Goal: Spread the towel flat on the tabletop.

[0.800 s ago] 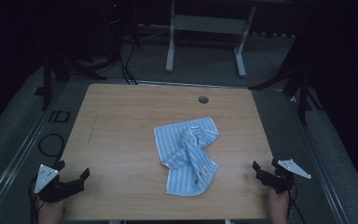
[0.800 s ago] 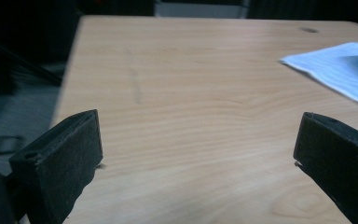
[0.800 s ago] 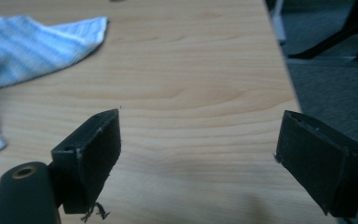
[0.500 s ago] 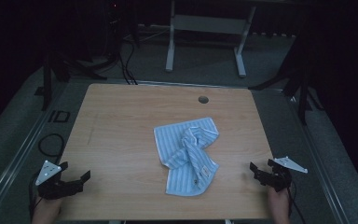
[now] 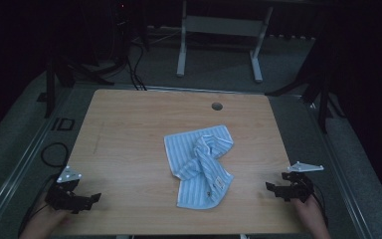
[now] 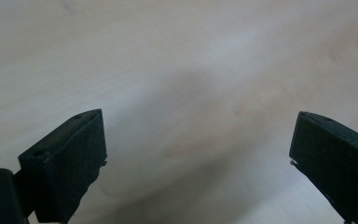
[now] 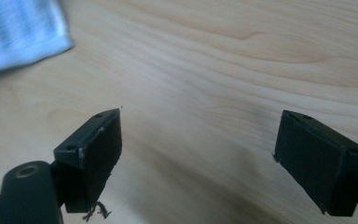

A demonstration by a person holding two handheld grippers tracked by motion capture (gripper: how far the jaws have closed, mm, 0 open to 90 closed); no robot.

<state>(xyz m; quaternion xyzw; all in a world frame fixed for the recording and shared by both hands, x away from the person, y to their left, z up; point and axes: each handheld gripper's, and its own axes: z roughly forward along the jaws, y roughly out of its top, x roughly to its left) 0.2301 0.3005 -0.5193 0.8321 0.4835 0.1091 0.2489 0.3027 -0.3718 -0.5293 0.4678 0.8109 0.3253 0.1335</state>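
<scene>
**Striped towel lies crumpled on the worktop, both grippers open and empty**

A light wooden worktop carries one thing: a blue-and-white striped towel. It lies crumpled slightly right of the worktop's middle, reaching from about the centre down toward the near edge. Its upper part spreads flat, with one flap folded and bunched over toward the right; its lower part runs as a narrower strip ending close to the near edge, with a small label showing on the cloth there. There are no containers on the worktop, and nothing rests on or in the towel.

A small round hole sits in the worktop near the far edge, right of centre.

The left gripper sits at the near left corner, held in a hand, well apart from the towel. In the left gripper view its jaws stand wide apart over bare wood with nothing between them.

The right gripper sits near the near right corner, in the other hand, pointing toward the towel yet clear of it. In the right gripper view its jaws are likewise spread wide and empty, with a corner of the towel at the upper left.

Beyond the worktop, a grey floor holds cables and a white metal frame.
</scene>
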